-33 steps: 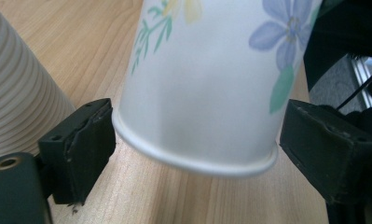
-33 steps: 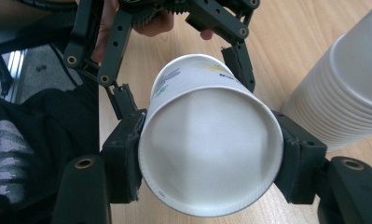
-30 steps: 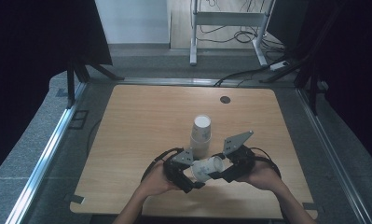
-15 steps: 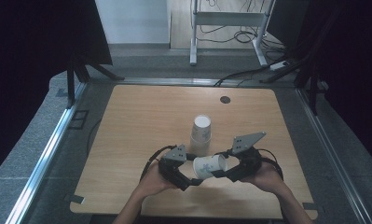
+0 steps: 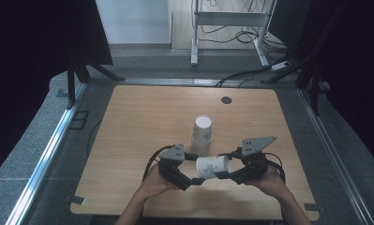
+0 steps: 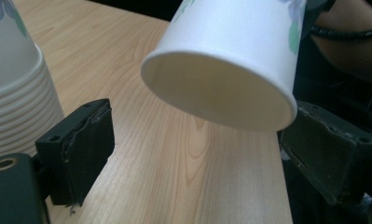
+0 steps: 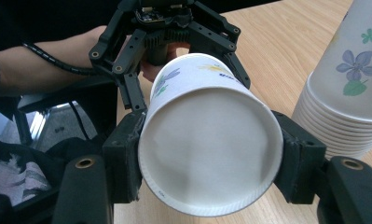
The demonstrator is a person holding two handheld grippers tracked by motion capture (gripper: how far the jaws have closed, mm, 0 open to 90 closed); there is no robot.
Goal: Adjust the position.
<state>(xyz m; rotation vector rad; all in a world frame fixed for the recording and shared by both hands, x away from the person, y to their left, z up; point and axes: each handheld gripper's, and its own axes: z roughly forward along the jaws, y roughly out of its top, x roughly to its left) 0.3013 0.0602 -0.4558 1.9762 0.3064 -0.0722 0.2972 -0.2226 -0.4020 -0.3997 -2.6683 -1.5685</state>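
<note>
A single white paper cup with flower print [image 5: 212, 166] lies on its side in the air above the table's near part. My right gripper [image 5: 223, 167] is shut on it; in the right gripper view both pads press the sides of the cup [image 7: 207, 154] near its flat base. My left gripper [image 5: 196, 169] is open; in its own view the left gripper's [image 6: 204, 123] jaws stand apart on either side of the cup's open mouth [image 6: 235, 51] without pressing it. A stack of upside-down cups [image 5: 202, 131] stands just behind.
The wooden table [image 5: 142, 122] has a small black disc [image 5: 226, 100] near its far edge. The cup stack [image 6: 11, 93] is close to my left jaw and right of my right gripper [image 7: 347, 93]. A metal frame with cables [image 5: 227, 18] stands beyond the table.
The right gripper with the cup has edged slightly to the right. The left hand and the cup stack look unchanged.
</note>
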